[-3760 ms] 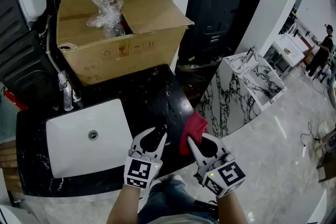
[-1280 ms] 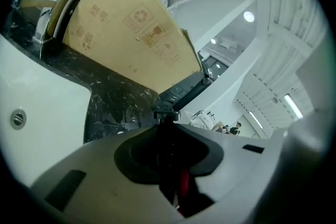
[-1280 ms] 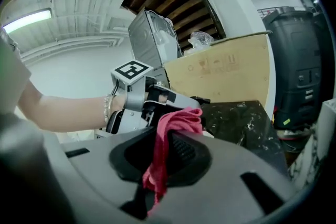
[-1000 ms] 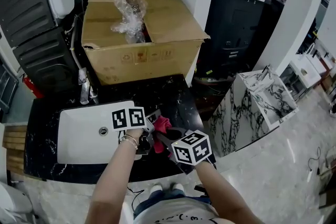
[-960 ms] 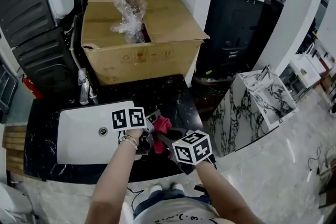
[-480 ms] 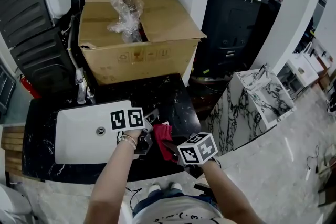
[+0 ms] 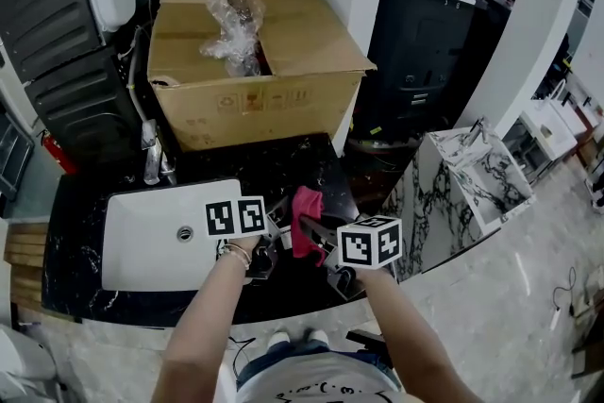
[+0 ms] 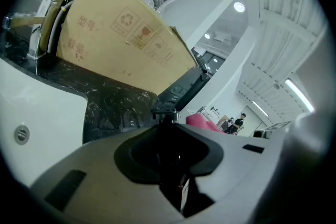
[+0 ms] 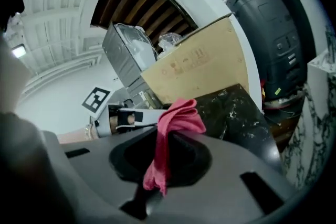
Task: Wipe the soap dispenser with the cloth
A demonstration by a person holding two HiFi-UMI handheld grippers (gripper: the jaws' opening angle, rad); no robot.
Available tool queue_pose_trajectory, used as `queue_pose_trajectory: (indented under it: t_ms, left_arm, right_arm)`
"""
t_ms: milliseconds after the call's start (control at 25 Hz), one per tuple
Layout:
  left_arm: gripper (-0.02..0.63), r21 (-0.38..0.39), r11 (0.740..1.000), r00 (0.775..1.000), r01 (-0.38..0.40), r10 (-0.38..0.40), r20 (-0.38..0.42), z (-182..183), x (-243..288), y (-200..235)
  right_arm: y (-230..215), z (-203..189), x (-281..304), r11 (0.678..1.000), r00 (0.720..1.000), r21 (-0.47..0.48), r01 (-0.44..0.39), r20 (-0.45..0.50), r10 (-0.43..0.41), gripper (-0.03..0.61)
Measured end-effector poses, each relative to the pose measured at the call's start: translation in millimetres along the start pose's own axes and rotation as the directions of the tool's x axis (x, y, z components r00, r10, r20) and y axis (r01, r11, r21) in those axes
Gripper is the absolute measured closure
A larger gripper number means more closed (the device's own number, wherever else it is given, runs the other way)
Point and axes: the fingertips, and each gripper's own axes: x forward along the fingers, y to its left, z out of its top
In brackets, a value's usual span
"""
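In the left gripper view a dark soap dispenser [image 8: 173, 168] with a pump head [image 8: 165, 112] stands between the jaws of my left gripper [image 8: 167, 134], which is shut on it. From the head view the left gripper [image 7: 269, 236] hangs over the black counter just right of the sink. My right gripper [image 9: 161, 140] is shut on a red cloth [image 9: 178, 115], which sticks up out of the jaws in a bunch. In the head view the cloth [image 7: 305, 222] hangs beside the left gripper's tip, apart from it by a small gap, with the right gripper [image 7: 316, 236] behind it.
A white sink [image 7: 142, 245] with a chrome faucet [image 7: 151, 163] is set in the black marble counter [image 7: 293, 170]. An open cardboard box [image 7: 255, 61] with plastic wrap stands at the back. The counter's edge drops off at the right, beside a white marbled stand [image 7: 453, 179].
The right gripper with the red cloth dipped down beside the left gripper, then rose and shifted slightly right. The left gripper with the dispenser stayed in place.
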Motion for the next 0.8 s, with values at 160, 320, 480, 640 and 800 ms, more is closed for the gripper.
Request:
queue_pose_trajectory:
  t_ms: [160,320,480,640,800]
  left_arm:
    - [0.515,-0.004,1.000,1.000,-0.002,0.002,0.011,0,0,1]
    - [0.515,-0.001,1.000,1.000,-0.001,0.001,0.017,1,0,2]
    - [0.515,0.033,0.999,1.000,0.018,-0.018,0.016,1,-1,-3]
    - [0.512,0.146,0.986,0.997,0.079,-0.080,-0.003,-4,-3,-15]
    - [0.515,0.320,0.931,0.983,0.177,-0.185,-0.006,-17,-16,-37]
  right_arm:
    - [-6,-13,4,0.997,0.998,-0.054,0.046,-0.037,-0.048,0.529]
    - [-9,-37,-5,0.993,0.989,-0.101,0.062,-0.131,-0.075,0.529]
    - [-10,-56,-11,0.997,0.979,-0.036,0.065,-0.193,-0.071,0.529]
    - [-13,-54,-27,0.995,0.977,-0.014,0.099,-0.188,-0.100,0.529]
    - [-23,-28,-50,0.989,0.995,0.108,0.099,-0.031,-0.097,0.529]
